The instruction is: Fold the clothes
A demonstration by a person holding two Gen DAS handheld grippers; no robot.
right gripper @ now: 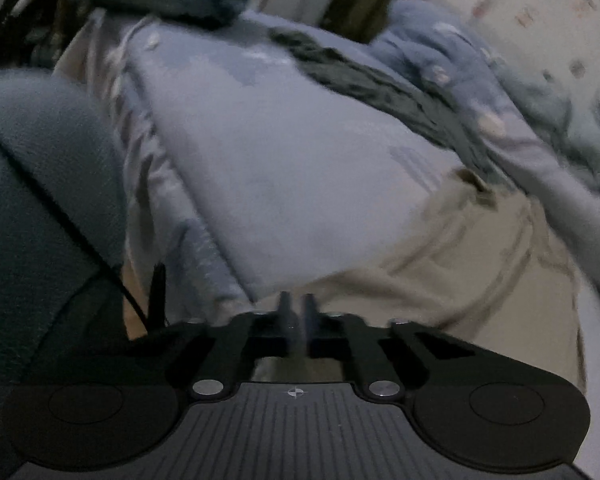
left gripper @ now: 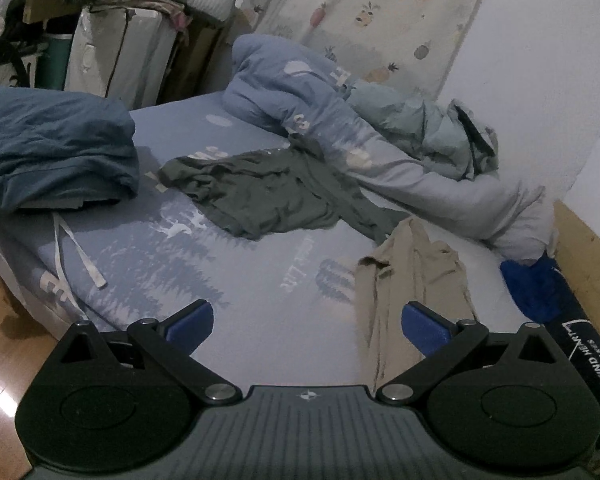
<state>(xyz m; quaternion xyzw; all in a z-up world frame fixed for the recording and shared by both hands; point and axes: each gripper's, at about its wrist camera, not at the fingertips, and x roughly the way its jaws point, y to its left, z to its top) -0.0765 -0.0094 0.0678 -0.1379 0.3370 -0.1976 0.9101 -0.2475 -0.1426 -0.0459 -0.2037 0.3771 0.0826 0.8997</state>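
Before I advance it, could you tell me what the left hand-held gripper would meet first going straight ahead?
Probably the blue bedsheet; the open left hand-held gripper has the beige garment just right of its line. Depth is unclear.

A bed (left gripper: 260, 280) with a blue printed sheet fills the middle of the left wrist view. A rumpled blue duvet (left gripper: 300, 92) lies along its far side, against a white wall (left gripper: 540, 40) at upper right. A pineapple-print curtain (left gripper: 360, 12) hangs at top centre. Stacked boxes (left gripper: 112, 52) and clutter stand at upper left. Wood floor (left gripper: 4, 340) shows at lower left, glossy with a light spot. The light is dim. The right wrist view is blurred.
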